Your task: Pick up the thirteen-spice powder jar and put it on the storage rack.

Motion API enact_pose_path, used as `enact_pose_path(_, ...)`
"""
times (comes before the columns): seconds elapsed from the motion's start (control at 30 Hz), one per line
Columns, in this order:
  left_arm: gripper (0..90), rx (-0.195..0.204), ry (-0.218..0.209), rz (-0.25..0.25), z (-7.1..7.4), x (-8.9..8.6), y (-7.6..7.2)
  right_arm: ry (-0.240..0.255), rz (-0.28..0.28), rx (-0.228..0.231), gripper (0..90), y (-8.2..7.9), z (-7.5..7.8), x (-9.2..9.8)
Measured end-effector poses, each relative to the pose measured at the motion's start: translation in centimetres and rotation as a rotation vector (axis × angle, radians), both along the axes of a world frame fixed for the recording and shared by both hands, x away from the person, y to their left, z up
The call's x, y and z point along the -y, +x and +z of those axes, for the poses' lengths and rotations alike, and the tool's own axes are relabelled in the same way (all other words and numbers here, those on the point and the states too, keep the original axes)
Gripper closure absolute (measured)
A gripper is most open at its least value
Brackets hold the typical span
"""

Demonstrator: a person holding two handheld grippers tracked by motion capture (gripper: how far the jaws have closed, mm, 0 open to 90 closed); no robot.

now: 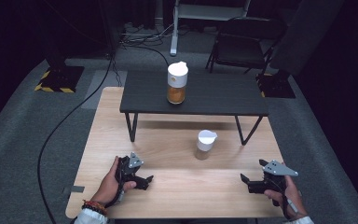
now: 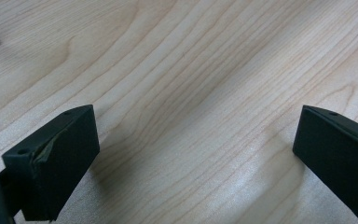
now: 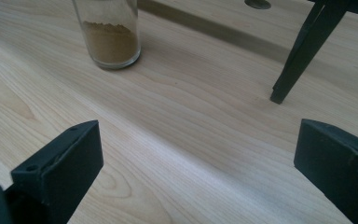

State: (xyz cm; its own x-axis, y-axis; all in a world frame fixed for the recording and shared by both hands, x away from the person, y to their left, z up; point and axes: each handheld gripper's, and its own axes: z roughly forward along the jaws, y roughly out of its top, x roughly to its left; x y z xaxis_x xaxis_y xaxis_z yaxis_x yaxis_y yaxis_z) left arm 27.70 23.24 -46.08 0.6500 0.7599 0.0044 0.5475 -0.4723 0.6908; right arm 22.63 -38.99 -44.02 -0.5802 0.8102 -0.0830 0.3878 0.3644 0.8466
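High view: a light wooden table (image 1: 177,186) carries a small black shelf (image 1: 223,100) on angled legs along its far side. A tall jar (image 1: 177,83) with a white lid and amber contents stands on the shelf at about 12 o'clock from table centre. A shorter jar (image 1: 205,145) with a white cap stands on the wood just in front of the shelf, roughly at centre. The left gripper (image 1: 144,179) lies low at 7 o'clock, held in the left hand (image 1: 109,184), its jaws spread and holding nothing. The right gripper (image 1: 246,179) sits at 5 o'clock in the right hand (image 1: 289,193), jaws likewise spread. Both are well apart from the jars.

Left gripper view: the two black jaws stand wide apart over bare wood grain, with nothing between them.

Right gripper view: the jaws are wide apart, empty. The shorter jar's glass base, with brown powder inside, stands at 11 o'clock; a black shelf leg (image 3: 303,51) at 1 o'clock.
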Motion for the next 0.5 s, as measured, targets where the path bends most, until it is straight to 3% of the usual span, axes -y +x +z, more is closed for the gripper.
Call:
enact_pose_path(0.13, 0.0, -0.001, 0.000, 0.002, 0.0, 0.0, 0.0, 0.008, 0.006, 0.006, 1.0, 0.6, 0.0, -0.5)
enact_pose_path(0.5, 0.0, -0.001, 0.000, 0.002, 0.0, 0.0, 0.0, -0.031, 0.057, 0.006, 0.9, 2.4, 0.5, -2.7)
